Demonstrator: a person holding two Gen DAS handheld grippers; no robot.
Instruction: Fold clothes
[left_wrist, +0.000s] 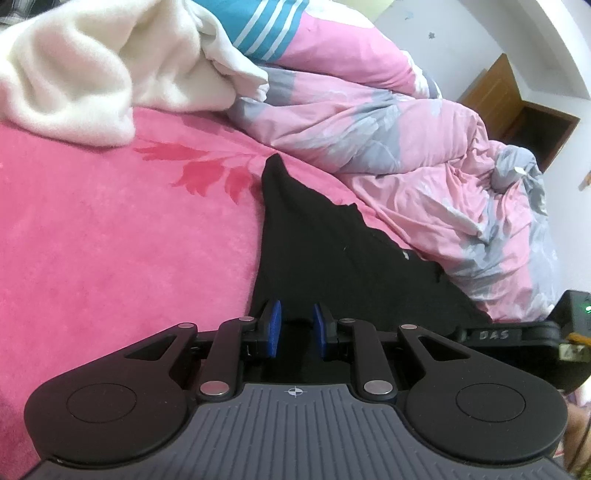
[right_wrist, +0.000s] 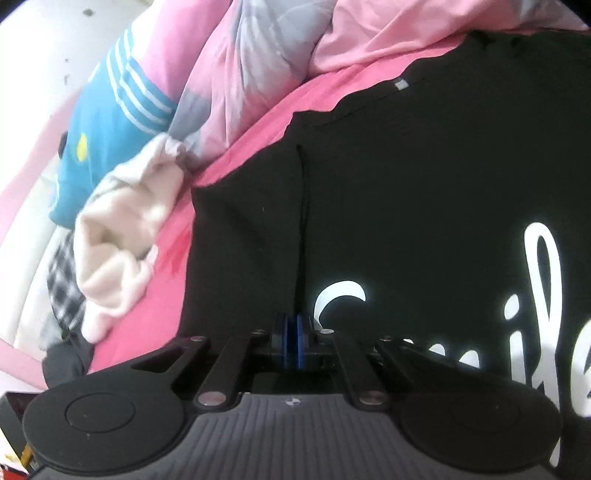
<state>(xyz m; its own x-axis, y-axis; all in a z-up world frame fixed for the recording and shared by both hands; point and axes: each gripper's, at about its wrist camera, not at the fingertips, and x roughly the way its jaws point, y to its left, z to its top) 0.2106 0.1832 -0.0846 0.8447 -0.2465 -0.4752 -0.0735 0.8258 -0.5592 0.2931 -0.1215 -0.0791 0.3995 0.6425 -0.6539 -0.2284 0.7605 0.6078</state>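
Black T-shirt (right_wrist: 406, 192) — spread on the pink blanket (left_wrist: 110, 240), white lettering (right_wrist: 535, 295) at 3 o'clock in the right wrist view. Right gripper (right_wrist: 292, 332): pads brought together on a raised fold of the shirt. Left gripper (left_wrist: 296, 326): narrowly parted over the shirt's edge; a hold cannot be told. Cream garment (left_wrist: 74, 74) at 11 o'clock, floral quilt (left_wrist: 406, 147) at 2 o'clock.

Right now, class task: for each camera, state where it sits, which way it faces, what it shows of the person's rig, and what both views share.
Left wrist: sits on the left tool, looking along its blue pads over the black shirt toward the floral duvet; pads apart, and the right tool's edge shows at the frame's right.
Right wrist: sits on the right tool, facing down at the shirt's white lettering; pads together.
Shared: the shirt, pink bedspread, white garment, duvet.
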